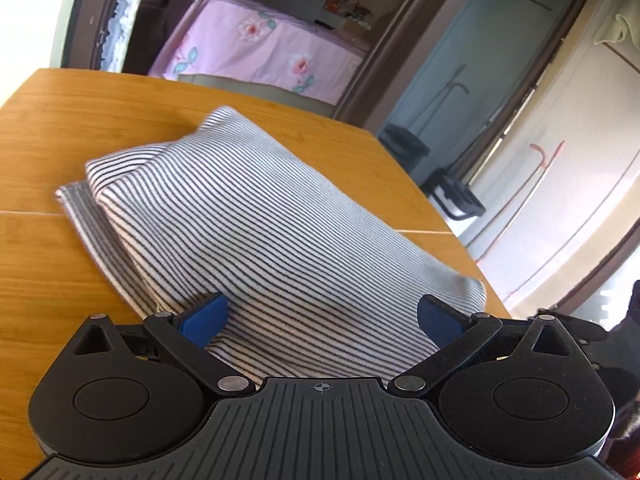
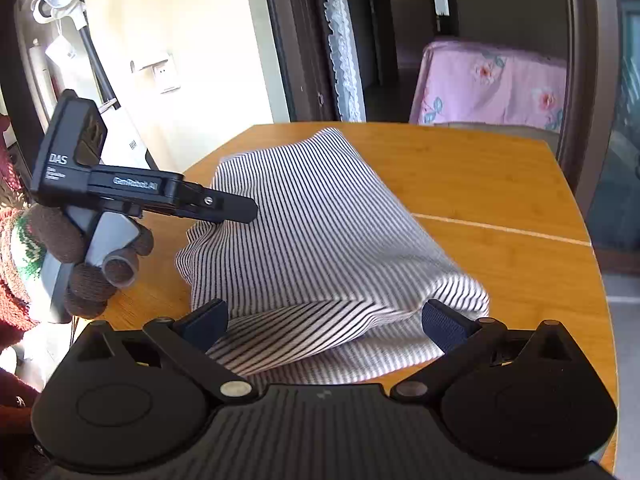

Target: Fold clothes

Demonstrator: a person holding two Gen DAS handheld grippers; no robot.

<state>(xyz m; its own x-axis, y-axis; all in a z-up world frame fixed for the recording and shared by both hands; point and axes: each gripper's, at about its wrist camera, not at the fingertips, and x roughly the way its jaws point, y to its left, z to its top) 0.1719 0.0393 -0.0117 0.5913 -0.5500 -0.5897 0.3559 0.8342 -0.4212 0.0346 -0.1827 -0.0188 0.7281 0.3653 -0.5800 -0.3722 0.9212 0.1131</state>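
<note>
- Striped garment [image 1: 240,216], thin dark and white stripes, lies folded into a compact bundle on the wooden table [image 1: 80,140]; layered folded edges show at its far left side.
- Left wrist view: left gripper [image 1: 320,316] is spread wide, blue pads at either side of the near end of the garment. The cloth passes between the fingers and under the gripper body. Nothing is pinched; whether the pads touch the fabric cannot be told.
- Right wrist view: right gripper [image 2: 324,320] is likewise wide open, the near folded edge of the garment [image 2: 320,220] lying between its fingers. No grasp visible. The near right corner of the cloth is blurred.
- Same view: the left gripper [image 2: 224,210] comes in from the left, held by a hand in a brown knitted glove [image 2: 80,256]. Its tip lies at the left edge of the garment, where the cloth is bunched up; finger opening cannot be read from this side-on angle.
- Table has a pale seam line [image 2: 500,228] running across it, right of the garment.
- Background: pink floral fabric [image 1: 248,48] beyond the far table edge; wall socket [image 2: 162,74] on the far left wall.
</note>
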